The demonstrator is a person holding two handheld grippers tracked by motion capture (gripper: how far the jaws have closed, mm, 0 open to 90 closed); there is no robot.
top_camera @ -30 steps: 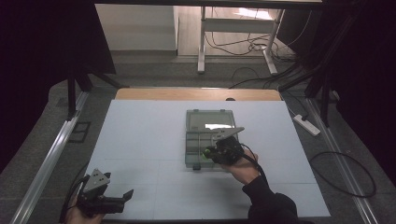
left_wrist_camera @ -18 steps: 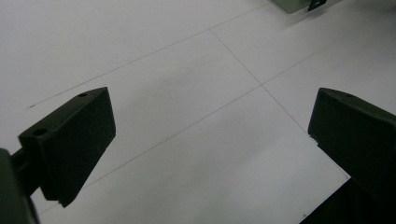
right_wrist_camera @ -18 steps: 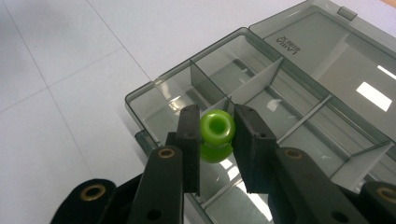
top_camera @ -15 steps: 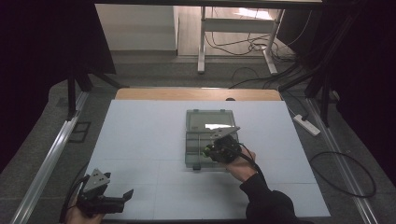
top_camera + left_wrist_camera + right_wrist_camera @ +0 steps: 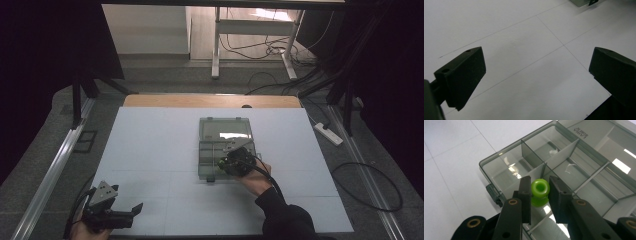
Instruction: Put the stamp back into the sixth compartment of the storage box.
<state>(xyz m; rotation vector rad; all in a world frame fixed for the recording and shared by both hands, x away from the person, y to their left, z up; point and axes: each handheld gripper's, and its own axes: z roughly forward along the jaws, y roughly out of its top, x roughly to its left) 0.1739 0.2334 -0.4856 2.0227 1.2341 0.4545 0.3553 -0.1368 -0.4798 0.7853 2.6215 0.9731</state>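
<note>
A clear grey compartment box (image 5: 224, 125) lies open on the white table, its lid folded away from me. My right gripper (image 5: 229, 162) hovers over the box's near compartments, shut on a small green ring-shaped bead (image 5: 540, 188). The bead sits between the two black pads (image 5: 525, 192), just above a divider (image 5: 534, 171), with its reflection on the box floor below. My left gripper (image 5: 131, 214) rests low at the table's near left corner. Its jaws stand wide open with nothing between them (image 5: 536, 55).
The box's near-left corner has a small latch (image 5: 495, 195), and a corner of the box (image 5: 580, 2) shows far off in the left gripper view. A power strip (image 5: 328, 134) and cables lie on the floor at the right. A wooden strip (image 5: 210, 101) edges the table's far side.
The right forearm has shifted slightly while its gripper stays over the box with the bead in it. The left gripper has kept still.
</note>
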